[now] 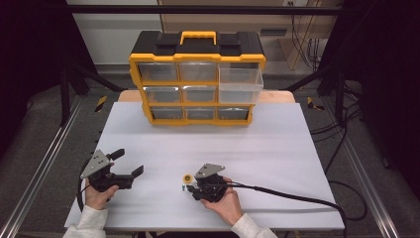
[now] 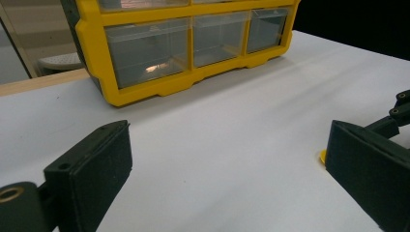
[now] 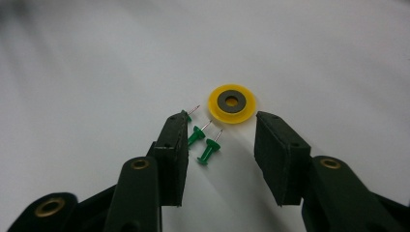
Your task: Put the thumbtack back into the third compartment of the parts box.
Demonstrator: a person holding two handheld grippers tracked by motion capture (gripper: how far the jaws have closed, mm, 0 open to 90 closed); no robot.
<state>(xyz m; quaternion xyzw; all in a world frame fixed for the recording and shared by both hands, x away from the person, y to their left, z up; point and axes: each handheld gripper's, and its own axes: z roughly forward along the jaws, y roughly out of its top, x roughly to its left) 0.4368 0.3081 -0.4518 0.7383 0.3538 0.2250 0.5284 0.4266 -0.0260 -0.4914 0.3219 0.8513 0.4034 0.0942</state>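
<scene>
White table (image 1: 277, 144), yellow drawer box (image 1: 197, 79) at the back, and a pick-up about to happen.

From the high view, nine drawers sit in the box, one pulled out; the left gripper (image 1: 130, 162), spread and holding nothing, and the right gripper (image 1: 189, 187) sit well in front of it. From the left gripper view, three drawers show. From the right gripper view, three green pins (image 3: 202, 140) and one yellow ring (image 3: 232, 103) lie well in front of the box; the half-spread jaws pinch nothing yet. I think the next move is closing gently on one pin.
</scene>
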